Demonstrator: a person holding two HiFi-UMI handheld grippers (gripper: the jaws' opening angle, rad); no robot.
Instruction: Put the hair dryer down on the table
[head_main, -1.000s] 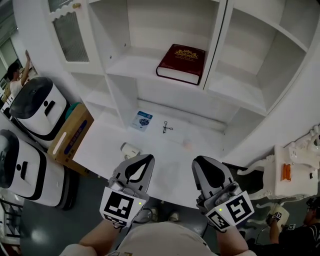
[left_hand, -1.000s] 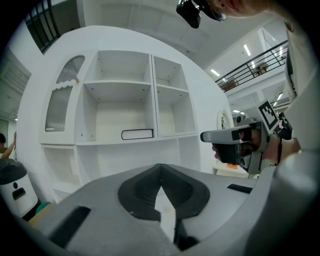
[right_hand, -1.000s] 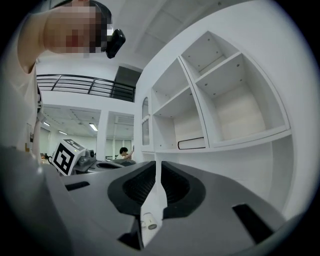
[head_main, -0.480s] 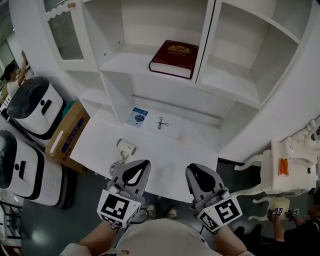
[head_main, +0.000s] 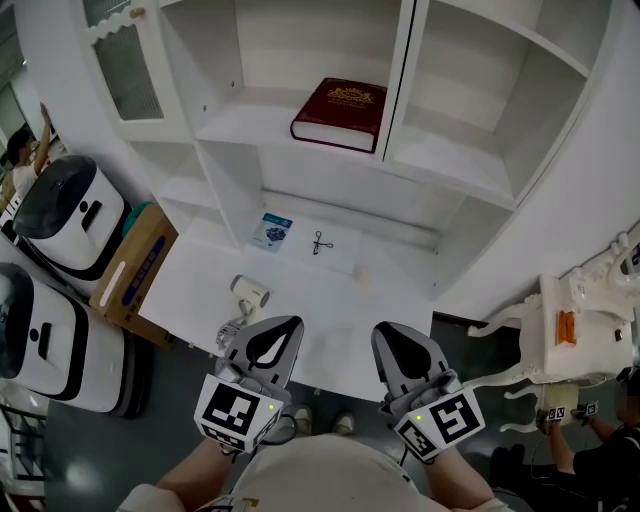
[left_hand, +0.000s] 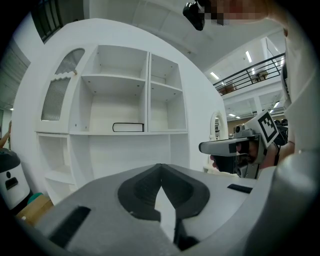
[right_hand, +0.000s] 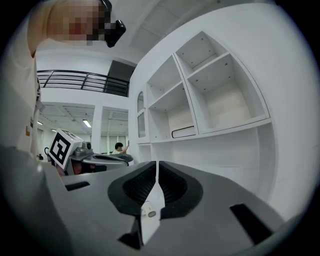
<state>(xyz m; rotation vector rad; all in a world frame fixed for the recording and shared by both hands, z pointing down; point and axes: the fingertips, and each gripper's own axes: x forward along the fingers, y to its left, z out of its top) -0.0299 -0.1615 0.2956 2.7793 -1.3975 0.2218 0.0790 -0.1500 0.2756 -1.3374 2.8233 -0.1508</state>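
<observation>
Hair dryer (head_main: 250, 293) lies on table (head_main: 335, 300); left gripper (head_main: 285, 328), right gripper (head_main: 388, 332) clenched, empty. I'd back off without nudging it.

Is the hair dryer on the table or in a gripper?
On the table. The hair dryer lies there, apart from the shut, empty left gripper.

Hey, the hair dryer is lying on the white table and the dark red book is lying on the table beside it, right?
Not quite. The hair dryer is lying on the white table, but the dark red book is lying on a shelf above it, as the head view shows.
</observation>
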